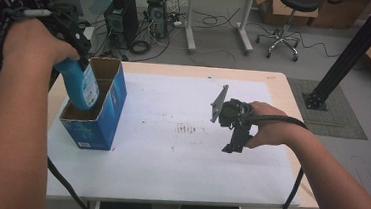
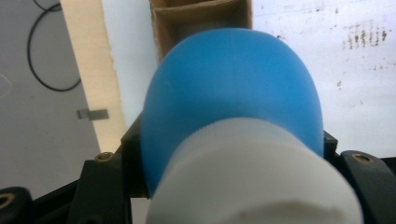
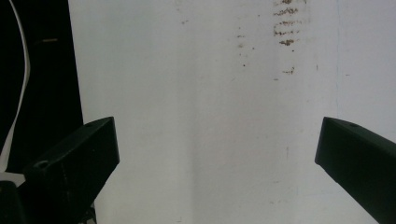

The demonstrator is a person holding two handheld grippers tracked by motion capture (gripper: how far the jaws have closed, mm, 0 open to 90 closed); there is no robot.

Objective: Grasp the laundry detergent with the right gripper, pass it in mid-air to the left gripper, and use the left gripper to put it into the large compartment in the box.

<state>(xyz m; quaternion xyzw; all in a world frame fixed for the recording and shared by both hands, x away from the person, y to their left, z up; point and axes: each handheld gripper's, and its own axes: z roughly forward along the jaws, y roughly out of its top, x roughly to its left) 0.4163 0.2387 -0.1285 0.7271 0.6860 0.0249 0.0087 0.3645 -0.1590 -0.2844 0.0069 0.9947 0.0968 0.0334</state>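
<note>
Over box at surface left: left gripper clamps blue bottle near cap (stiff plastic, prob. slippery; neck best hold). Right gripper wide open, empty.

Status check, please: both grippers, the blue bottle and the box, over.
Left gripper shut on blue bottle, bottle's base down inside open blue carton. Right gripper open, empty, above white sheet. Nothing blocking the carton.
</note>
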